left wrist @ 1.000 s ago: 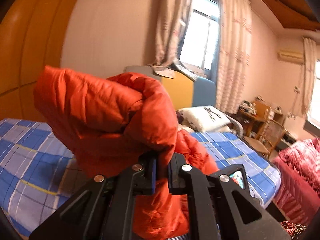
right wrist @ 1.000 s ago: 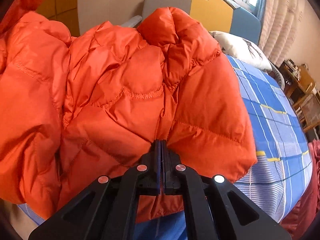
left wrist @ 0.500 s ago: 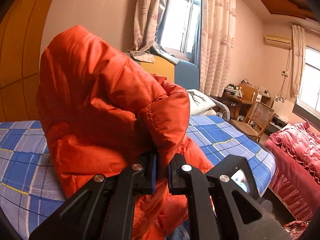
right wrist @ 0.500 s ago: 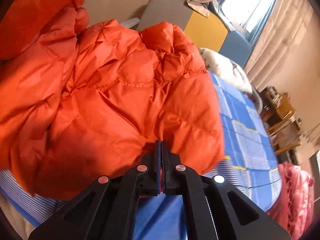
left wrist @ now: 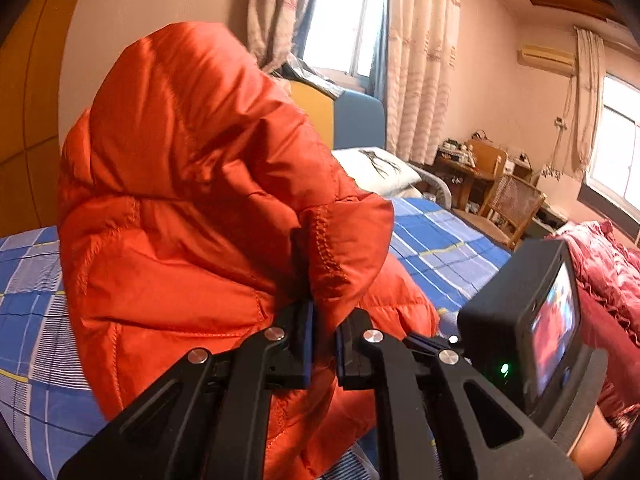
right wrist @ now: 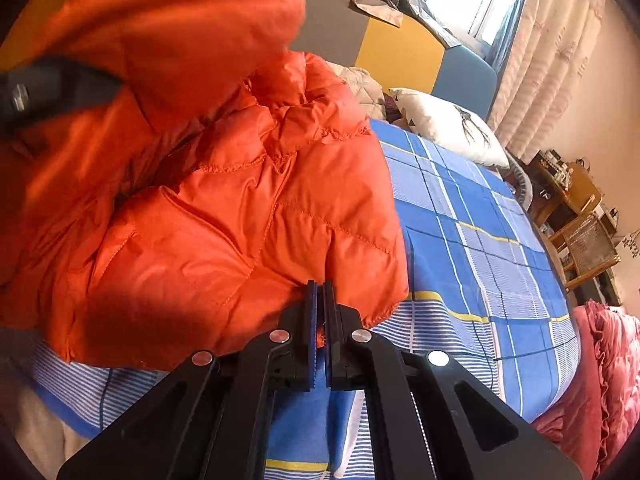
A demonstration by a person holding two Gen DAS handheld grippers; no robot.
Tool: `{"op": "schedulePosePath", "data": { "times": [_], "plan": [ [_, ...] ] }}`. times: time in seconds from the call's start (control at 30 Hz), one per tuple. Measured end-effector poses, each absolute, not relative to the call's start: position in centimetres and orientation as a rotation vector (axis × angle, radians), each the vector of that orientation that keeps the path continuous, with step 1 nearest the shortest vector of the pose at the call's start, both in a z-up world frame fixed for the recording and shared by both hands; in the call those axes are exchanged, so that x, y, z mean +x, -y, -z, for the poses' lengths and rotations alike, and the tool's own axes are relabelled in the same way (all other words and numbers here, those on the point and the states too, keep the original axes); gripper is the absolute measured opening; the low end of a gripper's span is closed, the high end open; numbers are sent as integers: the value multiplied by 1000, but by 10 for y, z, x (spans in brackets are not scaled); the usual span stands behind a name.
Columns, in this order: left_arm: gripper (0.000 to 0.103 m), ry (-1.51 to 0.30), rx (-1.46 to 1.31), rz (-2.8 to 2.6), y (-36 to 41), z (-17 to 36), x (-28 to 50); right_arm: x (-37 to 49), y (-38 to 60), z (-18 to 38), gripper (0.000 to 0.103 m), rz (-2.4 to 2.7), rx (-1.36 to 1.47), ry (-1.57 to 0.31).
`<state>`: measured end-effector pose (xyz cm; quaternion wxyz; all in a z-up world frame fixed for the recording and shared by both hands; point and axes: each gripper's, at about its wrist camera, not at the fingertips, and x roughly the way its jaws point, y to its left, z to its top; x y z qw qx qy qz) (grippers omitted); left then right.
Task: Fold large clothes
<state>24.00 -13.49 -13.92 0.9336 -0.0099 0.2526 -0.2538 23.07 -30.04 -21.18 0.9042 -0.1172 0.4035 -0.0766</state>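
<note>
Garment: a puffy orange quilted down jacket (right wrist: 224, 216), bulky and slippery-looking, lies bunched on the blue checked bedsheet (right wrist: 472, 240), partly lifted off it.
Landmark: all places below are given relative to the jacket.
Left gripper (left wrist: 324, 332): jaws nearly together, pinching a stitched hem edge of the jacket; the held part is raised and drapes over above the rest of the garment.
Right gripper (right wrist: 320, 320): jaws almost closed, with a thin sliver of orange cloth between them at the jacket's near lower hem; the fabric there lies low on the sheet.
Surroundings: a white pillow with a dark antler print (right wrist: 448, 124) sits beyond the jacket by the headboard; a wicker-backed wooden chair (left wrist: 508, 208) stands well apart on its far right; a pink ruffled quilt (right wrist: 612, 368) lies off the bed edge to its right.
Step in hand: judged to be an early fold, one raised section being carried over the body of the jacket while the other corner anchors the hem.
Next move calls for: lowering the lifted part flat across the body, keeping both pinches firm, since trapped air may make the panels spring back or slide.
Risk: the right grip holds very little cloth and could slip.
</note>
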Motion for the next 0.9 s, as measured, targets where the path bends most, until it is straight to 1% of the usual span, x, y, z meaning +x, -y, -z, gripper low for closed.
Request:
{"op": "schedulePosePath", "data": {
  "times": [0.17, 0.3, 0.5, 0.77, 0.9],
  "plan": [
    [7, -541, -16, 524, 143, 156, 242, 231, 313, 207, 1, 156, -167, -835],
    [7, -566, -36, 516, 145, 174, 240, 228, 324, 191, 1, 149, -89, -791],
    [7, -565, 0, 511, 158, 185, 242, 228, 320, 179, 1, 196, -172, -754],
    [7, -571, 30, 509, 164, 194, 241, 226, 313, 152, 1, -20, -39, -651],
    [7, -569, 42, 510, 163, 195, 240, 246, 309, 160, 1, -124, -7, -702]
  ]
}}
